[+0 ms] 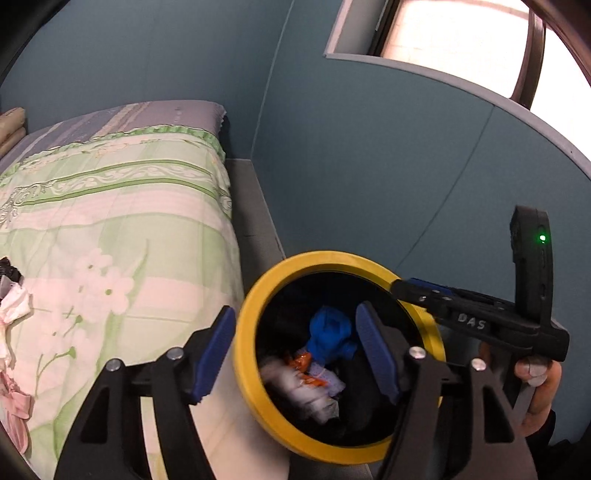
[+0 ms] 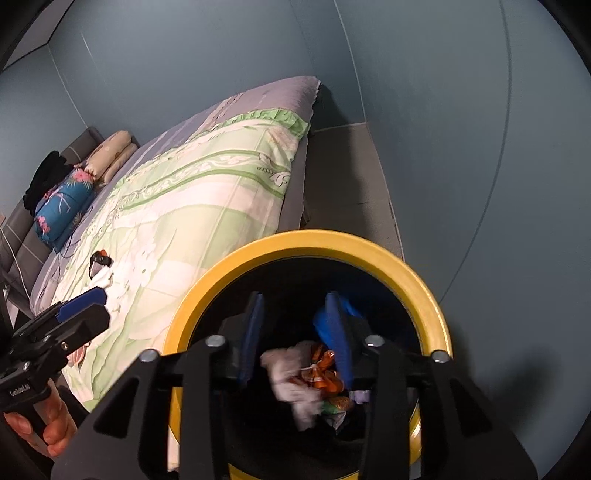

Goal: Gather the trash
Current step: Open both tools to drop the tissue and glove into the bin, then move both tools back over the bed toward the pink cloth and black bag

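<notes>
A black bin with a yellow rim [image 1: 251, 306] [image 2: 314, 240] stands beside the bed. Inside lie a blue crumpled piece [image 1: 328, 332], an orange wrapper [image 2: 321, 373] and a blurred white tissue [image 2: 291, 380] [image 1: 295, 384], which seems to be falling. My left gripper [image 1: 295, 347] is open and empty, its jaws astride the bin's left rim. My right gripper [image 2: 295, 336] is open over the bin mouth, with nothing between its pads; it also shows in the left wrist view [image 1: 417, 291]. More trash, white and black scraps [image 2: 101, 267] [image 1: 13, 295], lies on the bed.
The bed with a green floral cover [image 1: 122, 221] [image 2: 192, 206] fills the left. Pillows [image 2: 66, 206] and dark clothing [image 2: 44, 177] lie at its head. A blue wall [image 1: 369, 166] stands close behind the bin, with grey floor [image 2: 343, 184] between. A window [image 1: 461, 33] is up right.
</notes>
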The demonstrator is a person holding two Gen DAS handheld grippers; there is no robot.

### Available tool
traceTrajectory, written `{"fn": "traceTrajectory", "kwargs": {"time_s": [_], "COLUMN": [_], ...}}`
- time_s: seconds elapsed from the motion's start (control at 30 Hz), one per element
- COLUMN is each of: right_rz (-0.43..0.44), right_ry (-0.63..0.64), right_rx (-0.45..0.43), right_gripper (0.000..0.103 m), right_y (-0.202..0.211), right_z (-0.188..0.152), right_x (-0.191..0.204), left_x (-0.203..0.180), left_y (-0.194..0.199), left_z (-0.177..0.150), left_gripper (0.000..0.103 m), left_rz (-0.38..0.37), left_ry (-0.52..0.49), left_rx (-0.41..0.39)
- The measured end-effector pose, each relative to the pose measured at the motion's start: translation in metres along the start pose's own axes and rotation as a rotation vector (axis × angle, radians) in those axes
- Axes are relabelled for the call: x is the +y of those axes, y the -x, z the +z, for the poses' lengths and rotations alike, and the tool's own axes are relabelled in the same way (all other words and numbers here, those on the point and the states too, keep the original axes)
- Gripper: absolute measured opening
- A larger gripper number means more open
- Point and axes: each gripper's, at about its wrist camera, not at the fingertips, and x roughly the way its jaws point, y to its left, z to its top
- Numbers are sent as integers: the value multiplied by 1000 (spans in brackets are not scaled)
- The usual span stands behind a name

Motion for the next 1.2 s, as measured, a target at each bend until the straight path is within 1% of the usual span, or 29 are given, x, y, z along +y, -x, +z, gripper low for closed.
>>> {"fn": "traceTrajectory", "kwargs": {"time_s": [0.07, 0.1, 0.17, 0.2, 0.23, 0.3, 0.37, 0.47, 0.53, 0.6, 0.63, 0.73, 0.87, 1.03, 1.2], "right_rz": [-8, -10, -24, -28, -30, -27, -22, -5, 7, 24, 32, 67, 125, 203, 266], "right_ry": [-7, -8, -1, 3, 8, 23, 45, 70, 91, 112, 117, 149, 196, 246, 304], "right_rx": [-14, -18, -37, -45, -55, -69, -87, -105, -116, -123, -126, -134, -146, -132, -119], "right_gripper": [44, 47, 56, 59, 60, 65, 67, 72, 73, 79, 80, 84, 88, 89, 89], "right_y": [3, 3, 7, 8, 10, 14, 17, 21, 23, 22, 23, 22, 17, 3, -10], "right_z": [2, 3, 4, 5, 6, 7, 9, 11, 12, 16, 16, 20, 25, 27, 32], "right_x": [-2, -2, 0, 1, 3, 7, 14, 25, 35, 47, 52, 71, 102, 142, 185], "left_x": [7, 10, 19, 22, 27, 35, 43, 58, 66, 77, 83, 96, 123, 154, 179], "left_y": [5, 7, 14, 16, 20, 26, 34, 49, 57, 66, 71, 87, 106, 130, 148], "left_z": [1, 1, 1, 2, 2, 2, 1, -3, -5, -8, -9, -17, -25, -37, -52], "left_gripper": [71, 73, 81, 82, 83, 86, 90, 92, 93, 94, 95, 95, 95, 95, 95], "left_rz": [15, 22, 44, 50, 62, 80, 95, 119, 133, 154, 177, 220, 263, 306, 346], "left_ry": [13, 17, 33, 39, 49, 65, 79, 99, 114, 131, 135, 145, 196, 265, 308], "left_rx": [-12, -18, -40, -47, -57, -72, -89, -122, -137, -151, -158, -171, -189, -216, -228]}}
